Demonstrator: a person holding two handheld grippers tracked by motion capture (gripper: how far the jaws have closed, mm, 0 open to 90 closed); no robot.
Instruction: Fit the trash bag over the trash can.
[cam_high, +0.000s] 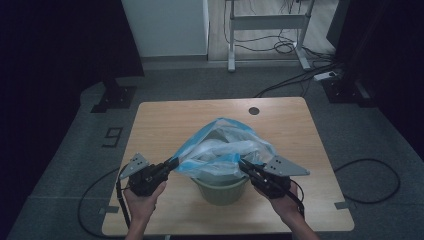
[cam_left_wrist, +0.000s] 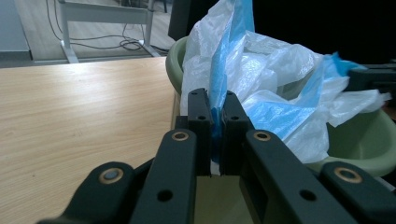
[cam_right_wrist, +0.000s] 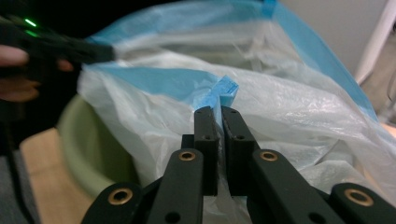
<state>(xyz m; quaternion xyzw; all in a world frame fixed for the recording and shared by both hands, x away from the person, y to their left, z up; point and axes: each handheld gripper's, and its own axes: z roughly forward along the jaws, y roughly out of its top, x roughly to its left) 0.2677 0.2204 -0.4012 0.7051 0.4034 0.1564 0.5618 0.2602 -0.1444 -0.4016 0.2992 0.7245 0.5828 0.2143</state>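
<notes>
A thin white plastic bag with a blue rim band (cam_high: 222, 145) sits in a pale green bin (cam_high: 220, 190) near the table's front edge. My left gripper (cam_high: 175, 162) is shut on the blue band at the bag's left side; in the left gripper view the band (cam_left_wrist: 217, 116) is pinched between the pads. My right gripper (cam_high: 242, 163) is shut on the blue band at the bag's right side, a fold of it (cam_right_wrist: 219, 100) standing up between the closed pads. The bag's mouth is stretched between the two grippers above the bin.
The wooden table (cam_high: 165, 130) has a round cable hole (cam_high: 254, 110) at its far edge. A desk frame (cam_high: 267, 22) and cables lie on the floor beyond. The left half of the table top (cam_left_wrist: 70, 121) lies bare beside the bin.
</notes>
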